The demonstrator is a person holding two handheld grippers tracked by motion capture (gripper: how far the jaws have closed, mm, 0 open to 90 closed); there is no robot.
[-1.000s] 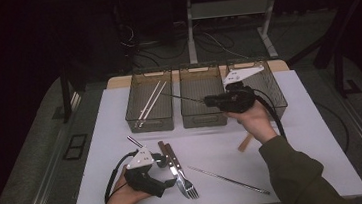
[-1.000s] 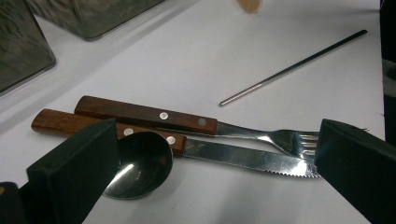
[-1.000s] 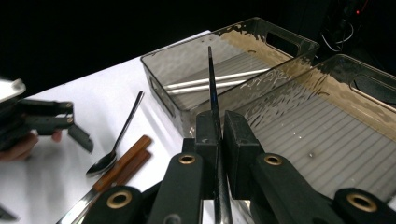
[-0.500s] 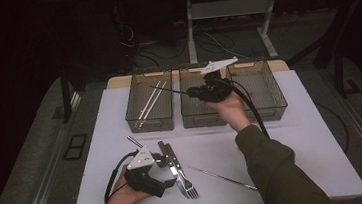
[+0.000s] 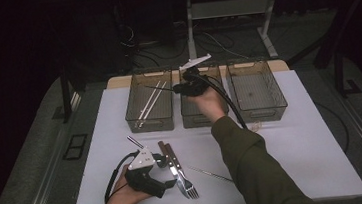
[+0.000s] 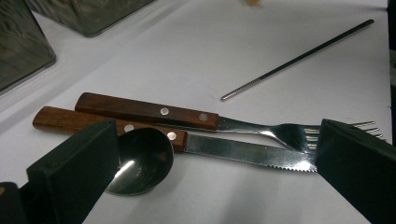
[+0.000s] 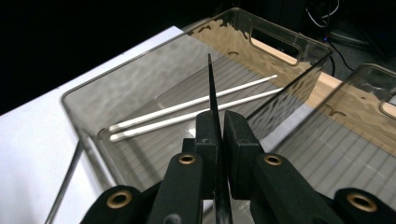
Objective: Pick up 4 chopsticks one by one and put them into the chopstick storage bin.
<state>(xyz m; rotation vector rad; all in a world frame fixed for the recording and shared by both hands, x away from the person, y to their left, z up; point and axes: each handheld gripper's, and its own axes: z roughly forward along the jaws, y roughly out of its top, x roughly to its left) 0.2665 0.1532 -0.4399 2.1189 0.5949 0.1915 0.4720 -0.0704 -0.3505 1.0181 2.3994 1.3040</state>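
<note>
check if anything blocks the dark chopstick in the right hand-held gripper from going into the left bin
Nothing visible does. The right hand-held gripper holds the dark chopstick above the open left bin, its tip already over the two white chopsticks lying inside, with room beside them.

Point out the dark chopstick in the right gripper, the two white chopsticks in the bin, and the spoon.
dark chopstick [image 7: 211,88], right gripper view, on its shaft above the jaws.
white chopsticks [image 7: 187,112], right gripper view, mid-length on one of the pair.
spoon [image 6: 142,158], left gripper view, on its bowl.

High view overhead; gripper views close, sharing its left bin [image 5: 149,100] and cutlery.
</note>
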